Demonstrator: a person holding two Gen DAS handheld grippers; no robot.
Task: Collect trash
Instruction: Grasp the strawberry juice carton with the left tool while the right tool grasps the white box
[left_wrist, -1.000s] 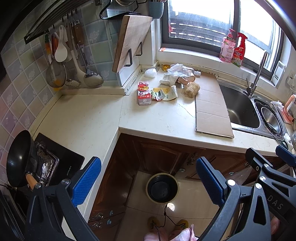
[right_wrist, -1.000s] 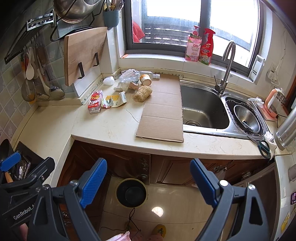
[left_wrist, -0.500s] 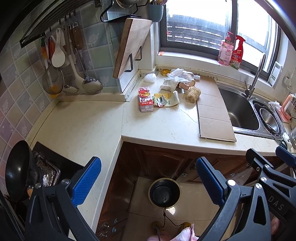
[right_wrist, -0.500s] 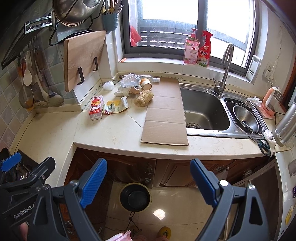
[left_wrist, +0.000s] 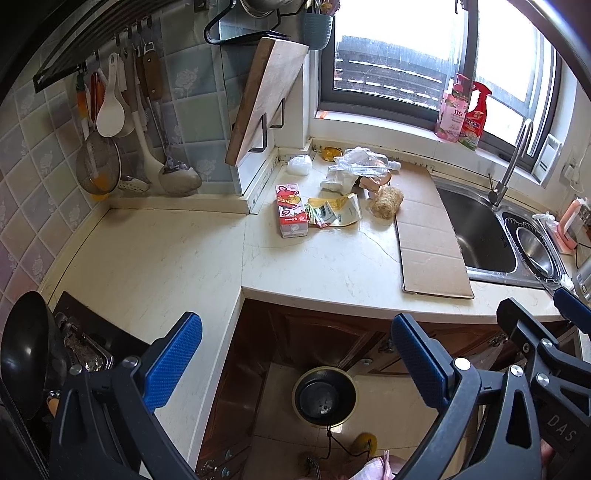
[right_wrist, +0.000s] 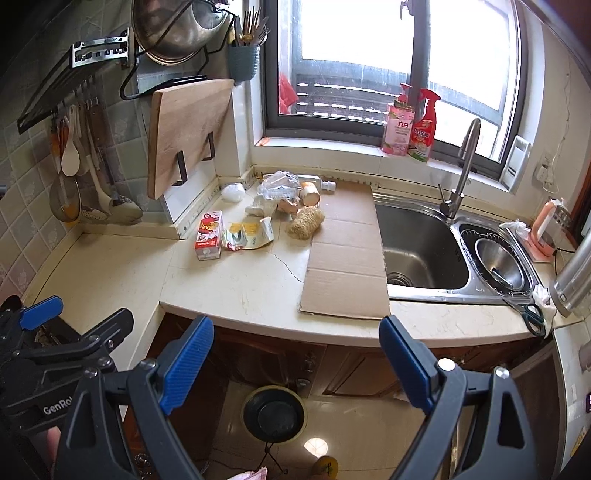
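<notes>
Counter nearer; both claws agape, empty.

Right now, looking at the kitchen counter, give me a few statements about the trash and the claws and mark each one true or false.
1. Both the left claw and the right claw are open and hold nothing. True.
2. The red and white carton lies inside the sink. False: it lies on the counter, left of the flat cardboard sheet.
3. A round bin stands on the floor below the counter edge. True.
4. The cardboard sheet stands upright against the window. False: it lies flat on the counter beside the sink.
5. The straw-coloured scrubber rests at the cardboard's left edge. True.
</notes>
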